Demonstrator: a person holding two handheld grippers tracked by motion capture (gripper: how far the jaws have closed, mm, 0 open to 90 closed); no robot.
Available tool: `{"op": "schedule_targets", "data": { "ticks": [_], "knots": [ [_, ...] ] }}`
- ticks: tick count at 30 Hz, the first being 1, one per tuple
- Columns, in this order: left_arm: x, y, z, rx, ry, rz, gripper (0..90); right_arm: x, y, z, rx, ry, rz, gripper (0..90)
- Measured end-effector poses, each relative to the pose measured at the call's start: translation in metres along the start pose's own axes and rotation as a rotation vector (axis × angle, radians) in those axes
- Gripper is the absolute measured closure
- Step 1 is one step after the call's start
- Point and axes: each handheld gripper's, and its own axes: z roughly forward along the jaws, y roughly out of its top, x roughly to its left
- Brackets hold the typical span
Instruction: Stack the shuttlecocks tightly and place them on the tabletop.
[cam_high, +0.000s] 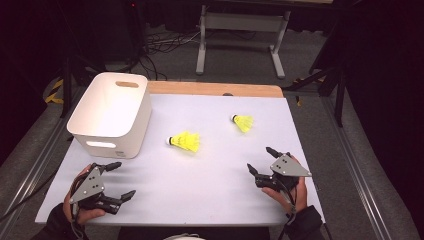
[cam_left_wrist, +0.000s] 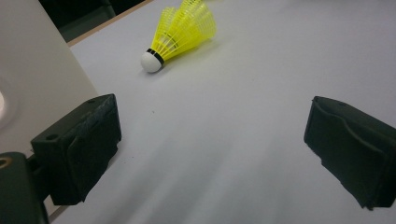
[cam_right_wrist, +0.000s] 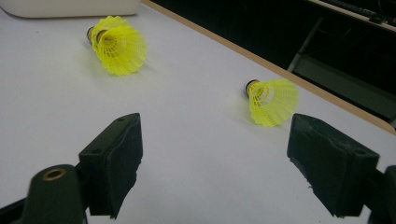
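Note:
Two yellow shuttlecock shapes lie on the white table top (cam_high: 200, 195). The larger yellow shuttlecock (cam_high: 185, 141) (cam_left_wrist: 182, 30) (cam_right_wrist: 116, 44) rests near the middle, white cork toward the bin; it may be two nested together. A smaller shuttlecock (cam_high: 243, 122) (cam_right_wrist: 272, 102) lies farther right. My left gripper (cam_high: 125, 178) (cam_left_wrist: 212, 149) hovers at the near left, open, nothing between its pads. At the near right my right gripper (cam_high: 258, 158) (cam_right_wrist: 215, 168) is open too, its jaws pointing toward the two shuttlecocks, a short way off from the smaller one.
A white plastic bin (cam_high: 112, 110) (cam_left_wrist: 32, 70) (cam_right_wrist: 70, 7) with handle cut-outs stands at the far left of the table. A wooden strip (cam_high: 215, 89) edges the far side. Beyond it stands a metal-legged frame (cam_high: 240, 30) with cables on the floor.

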Motion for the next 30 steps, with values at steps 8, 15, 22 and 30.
{"op": "schedule_targets", "data": {
  "ticks": [8,15,22,30],
  "knots": [
    [0.000,0.000,0.001,0.000,0.001,0.000,4.7,-0.002,-0.009,0.010,0.036,-0.007,0.019,17.7],
    [0.000,0.000,0.001,0.002,-0.003,0.003,4.7,-0.006,-0.010,0.016,0.037,-0.001,0.055,18.0],
    [0.001,0.000,0.002,0.008,0.001,0.002,4.7,-0.010,-0.008,0.025,0.044,-0.006,0.061,17.1],
    [0.001,-0.001,0.003,0.007,0.001,0.006,4.7,-0.020,0.001,0.051,0.087,0.005,0.073,18.8]
  ]
}}
